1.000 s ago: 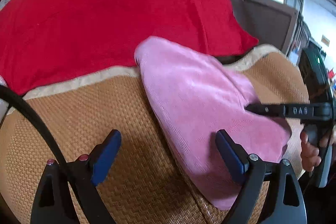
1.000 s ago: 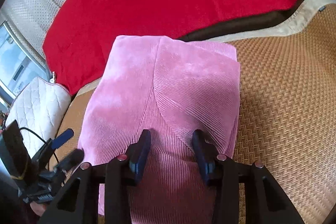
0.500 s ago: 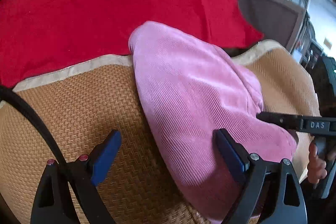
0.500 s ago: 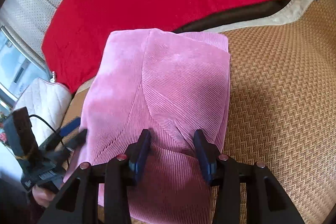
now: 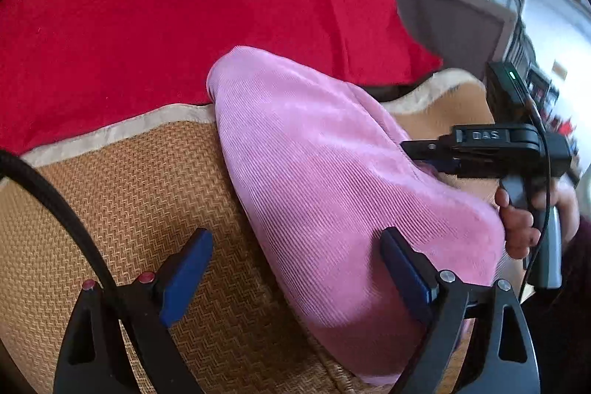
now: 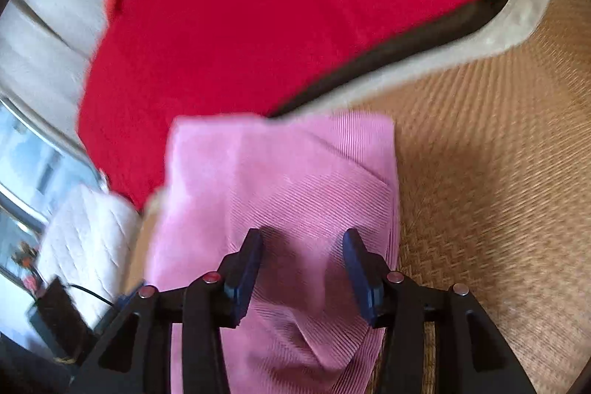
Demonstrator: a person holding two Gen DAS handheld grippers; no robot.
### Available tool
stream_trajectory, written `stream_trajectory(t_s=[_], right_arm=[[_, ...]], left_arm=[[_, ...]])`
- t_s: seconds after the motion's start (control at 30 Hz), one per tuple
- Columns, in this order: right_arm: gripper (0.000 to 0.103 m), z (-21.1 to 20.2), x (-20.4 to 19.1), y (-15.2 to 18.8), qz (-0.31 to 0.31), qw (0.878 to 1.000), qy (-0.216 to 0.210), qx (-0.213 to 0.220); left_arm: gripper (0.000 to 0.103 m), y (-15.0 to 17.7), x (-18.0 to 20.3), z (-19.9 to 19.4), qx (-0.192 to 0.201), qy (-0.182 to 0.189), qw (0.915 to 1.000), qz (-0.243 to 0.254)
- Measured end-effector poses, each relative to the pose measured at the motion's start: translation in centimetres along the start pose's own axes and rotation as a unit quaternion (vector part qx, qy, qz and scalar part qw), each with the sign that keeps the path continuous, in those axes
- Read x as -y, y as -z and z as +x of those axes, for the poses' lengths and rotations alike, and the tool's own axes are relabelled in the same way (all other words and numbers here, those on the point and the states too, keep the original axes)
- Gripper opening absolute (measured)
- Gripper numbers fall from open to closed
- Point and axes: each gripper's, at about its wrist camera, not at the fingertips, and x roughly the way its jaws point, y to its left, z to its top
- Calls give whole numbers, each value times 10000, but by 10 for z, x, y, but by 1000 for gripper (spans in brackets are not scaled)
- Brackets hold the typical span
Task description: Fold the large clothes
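The only writing you can read is "DAS" point(image 5: 485, 135), in raised letters on the black body of your right gripper as the left wrist camera sees it; a small green light point(image 5: 512, 75) glows on the black box above it.

Your left gripper point(image 5: 295, 268) stands wide apart and grips nothing: one blue pad point(image 5: 186, 277) hangs over the woven mat point(image 5: 122, 209), the other point(image 5: 404, 272) over the near edge of the pink corduroy garment point(image 5: 325, 180), and you cannot tell whether it touches the cloth.

Your right gripper point(image 6: 303, 261) has just been parting its jaws. They stand partly open with a raised ridge of the pink cloth between them; neither pad visibly presses on it. Your right hand point(image 5: 517, 224) is wrapped around its handle.

The pink garment lies folded on the woven mat, its far end reaching the red cloth point(image 6: 295, 6) spread behind it.
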Motion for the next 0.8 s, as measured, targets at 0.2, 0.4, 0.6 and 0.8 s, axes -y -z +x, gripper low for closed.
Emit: stream_trajectory(t_s=[0.2,0.4,0.6,0.8], right_arm=[[50,-19,-15,13,-360,9990,29,274],[50,-56,-44,49,-1174,9914,-108,567],[50,-73,-65,82,-1513,9859,-358,618],[50,-36,-65,92,-1347,9908,-90,-17]], left_arm=[[92,-3,0,-16,66,-91,9999,73],[92,2,-2,-35,133,-65,9996,225],[92,16,25,-44,38,90,9948,1014],[94,35,11,-19,-574,442,9960,517]])
